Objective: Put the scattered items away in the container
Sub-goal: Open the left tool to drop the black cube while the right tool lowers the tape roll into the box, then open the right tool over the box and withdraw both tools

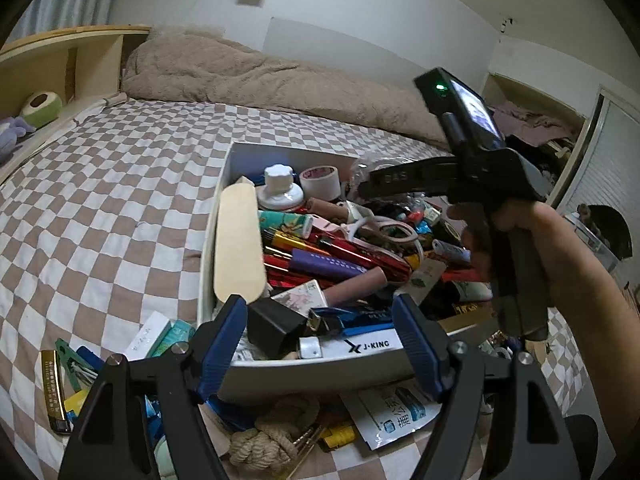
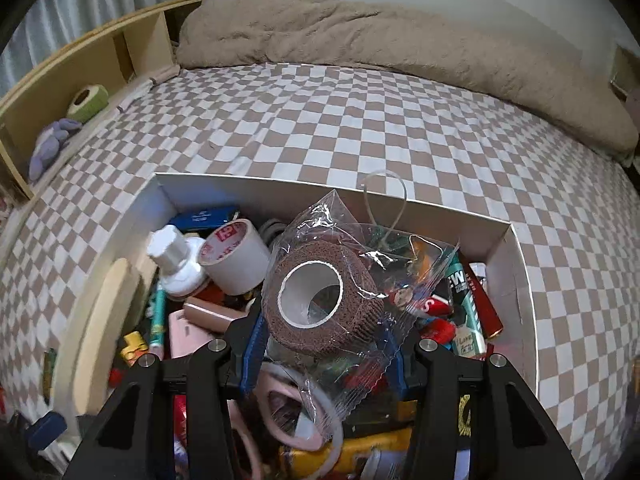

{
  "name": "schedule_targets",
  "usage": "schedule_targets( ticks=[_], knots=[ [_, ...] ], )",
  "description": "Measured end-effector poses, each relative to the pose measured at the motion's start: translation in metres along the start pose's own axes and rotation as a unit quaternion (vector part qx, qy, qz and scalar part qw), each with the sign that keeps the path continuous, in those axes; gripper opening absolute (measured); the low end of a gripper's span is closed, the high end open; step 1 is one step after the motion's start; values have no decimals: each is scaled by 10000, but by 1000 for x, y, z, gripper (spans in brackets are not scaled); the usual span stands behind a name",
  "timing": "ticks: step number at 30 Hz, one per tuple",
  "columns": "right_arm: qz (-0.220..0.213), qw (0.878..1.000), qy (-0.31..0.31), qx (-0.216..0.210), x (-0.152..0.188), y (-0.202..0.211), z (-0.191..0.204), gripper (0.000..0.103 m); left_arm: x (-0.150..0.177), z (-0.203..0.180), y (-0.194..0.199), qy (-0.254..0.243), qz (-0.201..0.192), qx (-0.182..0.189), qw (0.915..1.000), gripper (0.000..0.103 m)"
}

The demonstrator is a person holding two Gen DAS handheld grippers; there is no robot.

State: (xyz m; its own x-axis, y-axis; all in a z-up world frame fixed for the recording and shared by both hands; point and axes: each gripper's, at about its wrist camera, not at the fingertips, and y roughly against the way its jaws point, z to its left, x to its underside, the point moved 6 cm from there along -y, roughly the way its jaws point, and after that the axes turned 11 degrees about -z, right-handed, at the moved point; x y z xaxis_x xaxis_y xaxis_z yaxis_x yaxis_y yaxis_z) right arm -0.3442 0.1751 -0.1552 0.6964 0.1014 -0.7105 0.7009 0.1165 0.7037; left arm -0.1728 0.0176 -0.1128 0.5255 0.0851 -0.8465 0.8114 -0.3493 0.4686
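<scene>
Currently a brown bandage roll (image 2: 316, 308) in a clear wrapper is clamped by the right gripper (image 2: 324, 344) above the crowded white box (image 2: 516, 280) on the bed; release into it is called for next. Nothing is gripped by the spread left gripper (image 1: 320, 332), poised over the near rim.

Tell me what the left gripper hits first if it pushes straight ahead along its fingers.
Probably the black box at the near edge of the white container: it sits just ahead, between the left gripper's open blue fingers. Depth is uncertain.
</scene>
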Motion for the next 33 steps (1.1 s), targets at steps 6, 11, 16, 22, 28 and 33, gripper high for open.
schedule_targets(
  ticks=[6,11,16,22,28,33],
  knots=[
    [170,9993,112,-325,3,-1,9,56,1,-4,0,-55,3,47,10000,75],
    [-80,9996,129,-228,-2,11,9,97,2,-3,0,-14,12,65,10000,75],
    [-267,9984,-47,-504,-9,31,6,98,2,-4,0,-6,12,68,10000,75],
    [-451,9945,-320,-884,-11,53,6,98,2,-3,0,7,14,60,10000,75],
    [-631,9924,-526,-915,0,77,1,98,0,-3,0,29,-2,81,10000,75],
    [-981,9908,-574,-740,14,102,-12,103,-1,-2,1,50,-21,62,10000,75]
  ],
)
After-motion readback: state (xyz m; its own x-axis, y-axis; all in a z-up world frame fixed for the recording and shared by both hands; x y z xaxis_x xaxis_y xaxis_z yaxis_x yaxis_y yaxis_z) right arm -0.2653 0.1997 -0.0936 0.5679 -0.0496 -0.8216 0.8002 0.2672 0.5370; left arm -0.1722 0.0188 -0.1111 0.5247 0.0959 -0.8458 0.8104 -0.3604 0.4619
